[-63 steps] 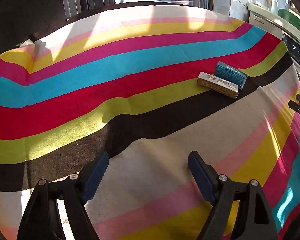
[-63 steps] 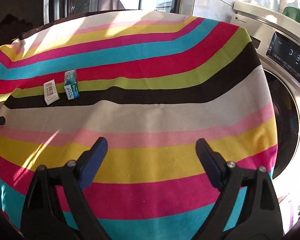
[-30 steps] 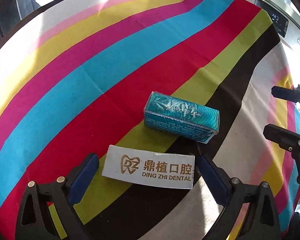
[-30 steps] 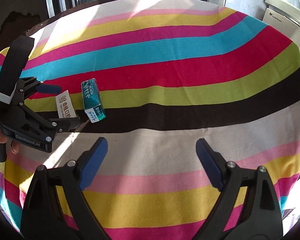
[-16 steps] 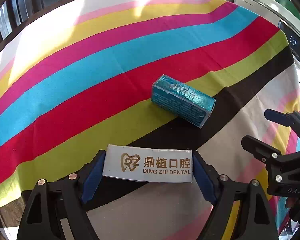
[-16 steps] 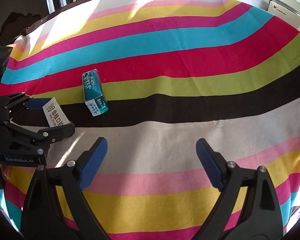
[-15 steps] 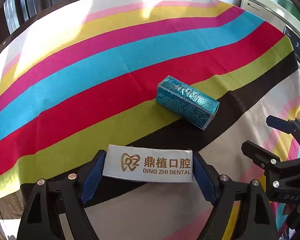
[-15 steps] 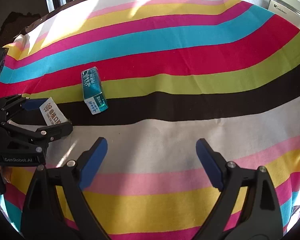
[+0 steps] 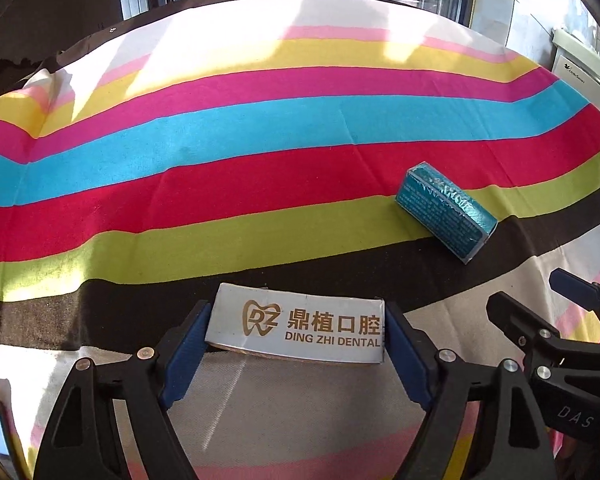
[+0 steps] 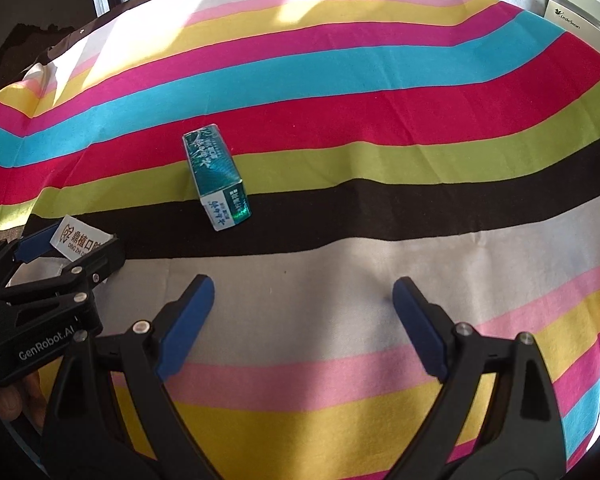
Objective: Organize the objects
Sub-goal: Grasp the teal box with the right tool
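Item one: my left gripper (image 9: 296,328), jaws just closed in and clamped end to end on the white dental box (image 9: 300,326), lengthwise so the short ends bear the squeeze; I judge it lifted clear of the striped cloth (image 9: 260,176).

Item two: my right gripper (image 10: 300,312), jaws apart, empty.

Item three: teal box (image 10: 216,180), at eleven o'clock from those jaws, lying flat.

Containers: none in view.

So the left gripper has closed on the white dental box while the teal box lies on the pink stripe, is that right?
Not quite: the right wrist view shows the teal box across the red, lime and black stripes. The left gripper, jaws just closing, does clamp the white dental box.
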`<state>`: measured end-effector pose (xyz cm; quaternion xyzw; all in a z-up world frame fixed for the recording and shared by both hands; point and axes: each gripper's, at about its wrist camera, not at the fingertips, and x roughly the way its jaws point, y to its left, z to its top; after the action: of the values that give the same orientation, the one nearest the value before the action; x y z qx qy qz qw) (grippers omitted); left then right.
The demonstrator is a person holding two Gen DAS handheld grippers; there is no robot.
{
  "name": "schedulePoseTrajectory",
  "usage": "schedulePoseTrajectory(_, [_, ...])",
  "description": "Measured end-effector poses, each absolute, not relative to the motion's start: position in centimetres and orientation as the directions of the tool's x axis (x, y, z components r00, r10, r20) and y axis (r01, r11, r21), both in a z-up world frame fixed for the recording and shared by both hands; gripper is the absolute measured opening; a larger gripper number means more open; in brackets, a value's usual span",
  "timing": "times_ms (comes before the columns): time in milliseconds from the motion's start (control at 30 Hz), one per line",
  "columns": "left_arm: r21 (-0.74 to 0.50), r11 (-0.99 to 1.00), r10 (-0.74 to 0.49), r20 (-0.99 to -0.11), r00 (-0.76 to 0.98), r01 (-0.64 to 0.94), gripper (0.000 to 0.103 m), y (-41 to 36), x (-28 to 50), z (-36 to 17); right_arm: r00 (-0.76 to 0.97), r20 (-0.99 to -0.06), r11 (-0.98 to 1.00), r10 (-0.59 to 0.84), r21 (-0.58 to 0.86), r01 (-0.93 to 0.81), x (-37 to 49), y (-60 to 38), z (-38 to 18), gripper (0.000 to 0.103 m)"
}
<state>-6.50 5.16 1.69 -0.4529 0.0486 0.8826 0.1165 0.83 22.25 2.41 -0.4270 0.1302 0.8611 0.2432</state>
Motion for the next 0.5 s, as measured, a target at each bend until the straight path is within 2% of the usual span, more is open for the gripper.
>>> schedulePoseTrajectory(233, [-0.056, -0.973, 0.173, -0.815, -0.553, -0.222, 0.083, 3.1, -4.7, 2.2, -0.569, -0.759, -0.883, 0.316, -0.017, -0.469, -3.3, 21.6, 4.9, 0.093])
schedulePoseTrajectory(400, [-0.067, -0.974, 0.176, -0.824, -0.539, -0.216, 0.083, 2.7, -4.4, 2.5, -0.527, -0.788, -0.900, 0.319, -0.077, -0.429, -6.8, 21.6, 3.5, 0.091])
schedulePoseTrajectory(433, [-0.077, -0.973, 0.184, -0.825, -0.535, -0.216, 0.083, 2.7, -4.3, 2.5, -0.519, -0.794, -0.901, 0.316, -0.080, -0.426, -7.3, 21.8, 3.2, 0.088])
schedulePoseTrajectory(467, [-0.094, -0.971, 0.200, -0.824, -0.530, -0.220, 0.083, 2.8, -4.3, 2.4, -0.512, -0.800, -0.903, 0.313, -0.082, -0.423, -7.4, 21.9, 2.8, 0.078])
schedulePoseTrajectory(500, [-0.102, -0.967, 0.214, -0.821, -0.530, -0.233, 0.083, 3.1, -4.3, 2.3, -0.502, -0.808, -0.903, 0.308, -0.082, -0.421, -7.5, 22.0, 2.3, 0.057])
